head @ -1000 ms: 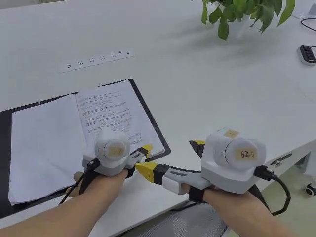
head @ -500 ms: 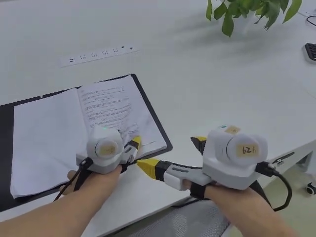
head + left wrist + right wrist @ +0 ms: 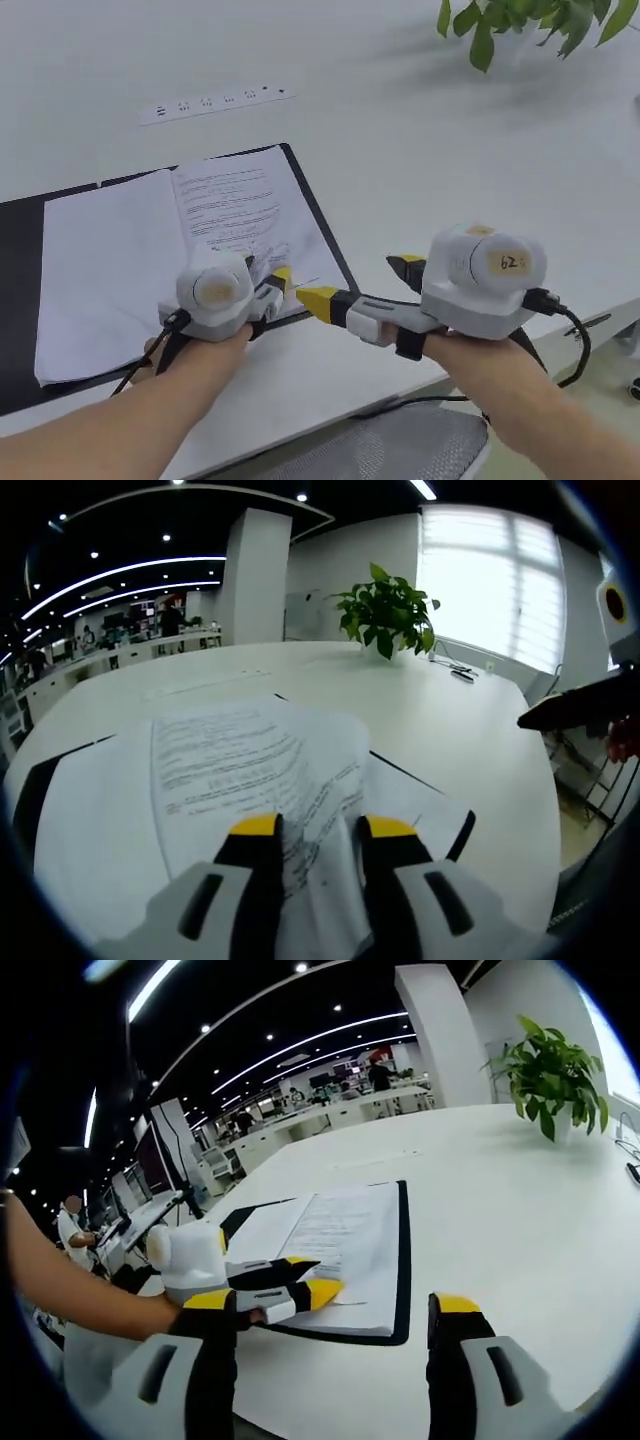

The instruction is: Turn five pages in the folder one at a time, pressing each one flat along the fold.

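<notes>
A black folder (image 3: pixel 316 218) lies open on the white table, with a printed page (image 3: pixel 235 210) on its right side. My left gripper (image 3: pixel 278 282) sits at that page's near right corner. In the left gripper view its yellow-tipped jaws (image 3: pixel 322 827) stand close together with the page (image 3: pixel 250 755) curling up between them. My right gripper (image 3: pixel 360 281) hovers open just right of the folder's near corner, holding nothing. In the right gripper view its jaws (image 3: pixel 335 1305) frame the left gripper (image 3: pixel 315 1282) at the page corner, and the folder (image 3: pixel 402 1260).
A potted plant (image 3: pixel 530 25) stands at the far right of the table (image 3: pixel 450 150). A power strip (image 3: pixel 215 100) is set into the top behind the folder. The table's front edge runs just under both hands, with a grey chair seat (image 3: pixel 400 445) below.
My left gripper has moved in over the right page's near corner and closed on it. The right gripper has risen slightly beside it. The head camera has shifted.
</notes>
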Demonstrator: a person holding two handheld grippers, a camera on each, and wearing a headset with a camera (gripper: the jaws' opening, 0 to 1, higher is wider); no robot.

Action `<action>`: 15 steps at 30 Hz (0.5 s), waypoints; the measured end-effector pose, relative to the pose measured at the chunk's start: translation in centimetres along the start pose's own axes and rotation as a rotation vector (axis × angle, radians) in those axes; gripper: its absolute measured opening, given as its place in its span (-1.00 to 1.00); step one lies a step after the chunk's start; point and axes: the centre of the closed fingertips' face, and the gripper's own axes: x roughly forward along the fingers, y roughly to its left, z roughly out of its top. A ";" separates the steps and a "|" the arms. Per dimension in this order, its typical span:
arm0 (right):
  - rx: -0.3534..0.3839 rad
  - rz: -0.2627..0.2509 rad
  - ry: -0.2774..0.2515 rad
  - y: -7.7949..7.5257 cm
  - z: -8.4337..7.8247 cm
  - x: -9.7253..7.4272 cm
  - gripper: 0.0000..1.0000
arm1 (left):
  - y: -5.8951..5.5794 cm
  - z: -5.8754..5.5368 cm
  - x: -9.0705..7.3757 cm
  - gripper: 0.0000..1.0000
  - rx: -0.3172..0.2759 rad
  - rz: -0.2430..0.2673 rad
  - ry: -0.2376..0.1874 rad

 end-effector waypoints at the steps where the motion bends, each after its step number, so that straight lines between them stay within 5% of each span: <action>1: 0.003 0.007 -0.002 -0.1 0.1 0.3 0.49 | 0.1 0.0 0.0 -0.40 0.002 0.001 0.000; 15: 0.073 0.092 0.023 -2.4 0.7 6.1 -0.11 | 0.2 0.0 -0.1 -0.42 -0.023 0.013 -0.003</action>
